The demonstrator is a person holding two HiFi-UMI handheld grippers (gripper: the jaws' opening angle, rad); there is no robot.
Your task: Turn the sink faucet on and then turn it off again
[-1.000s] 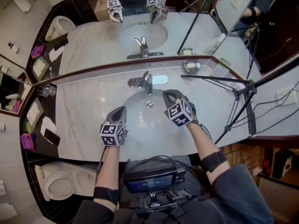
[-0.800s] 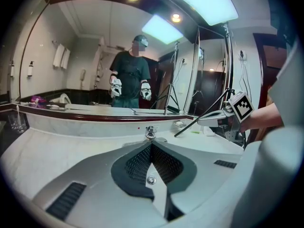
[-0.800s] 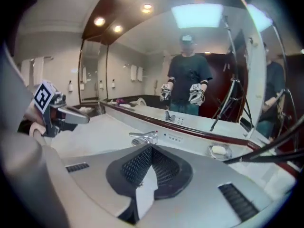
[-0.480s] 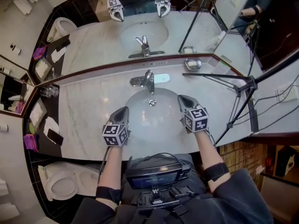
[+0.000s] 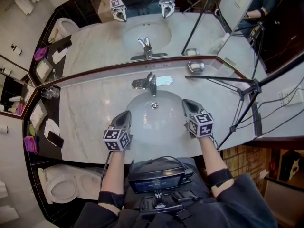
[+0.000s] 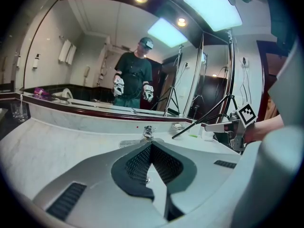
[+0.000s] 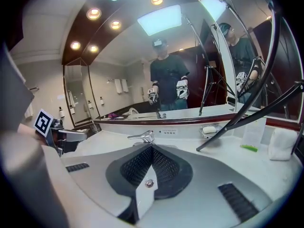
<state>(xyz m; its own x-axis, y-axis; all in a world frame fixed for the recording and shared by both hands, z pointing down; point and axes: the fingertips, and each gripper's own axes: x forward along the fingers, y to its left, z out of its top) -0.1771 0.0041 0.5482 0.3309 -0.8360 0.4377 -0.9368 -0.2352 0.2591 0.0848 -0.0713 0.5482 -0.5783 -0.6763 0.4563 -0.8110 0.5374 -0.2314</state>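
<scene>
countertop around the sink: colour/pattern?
The countertop is white with faint grey marble veining. It shows best in the head view.

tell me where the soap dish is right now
In the head view the small metal soap dish sits on the white marble counter against the mirror, right of the chrome faucet and beside the black tripod leg.

The white oval sink basin (image 5: 154, 125) at frame centre lies open right up to the chrome lever faucet (image 5: 150, 83). At right, black tripod legs (image 5: 218, 80) slant across the marble table (image 5: 90, 122). A metal soap dish (image 5: 195, 66) sits upper right, and clear glass tumblers (image 5: 49, 93) stand far left.
</scene>
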